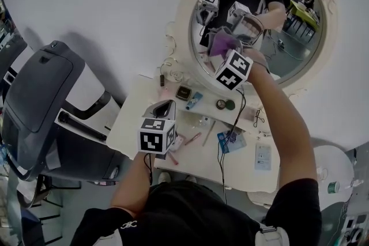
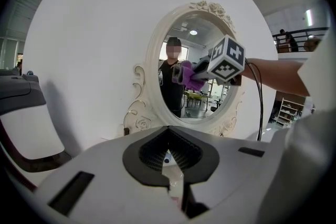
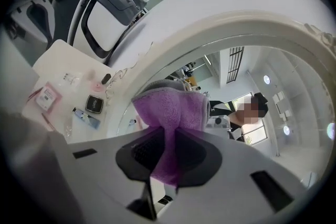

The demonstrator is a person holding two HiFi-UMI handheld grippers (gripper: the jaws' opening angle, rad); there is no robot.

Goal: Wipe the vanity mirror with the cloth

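An oval vanity mirror [image 1: 288, 31] in a white ornate frame [image 1: 185, 20] hangs on the wall above the table. My right gripper [image 1: 223, 50] is raised to the lower left part of the glass. It is shut on a purple cloth [image 1: 222, 42], which bunches out past the jaws and presses against the mirror [image 3: 236, 76]. In the right gripper view the cloth [image 3: 172, 107] runs down between the closed pads. The left gripper view shows the same cloth [image 2: 192, 76] on the glass [image 2: 191, 39]. My left gripper [image 1: 164, 106] hovers low over the table, shut and empty [image 2: 168, 129].
The white vanity table [image 1: 135, 115] carries small cosmetics: a dark compact [image 1: 184, 93], a blue tube [image 1: 194, 101], a pale card [image 1: 263, 156] and a cable. A large grey and black chair [image 1: 46, 89] stands at the left. A white round stool [image 1: 337, 167] is at the right.
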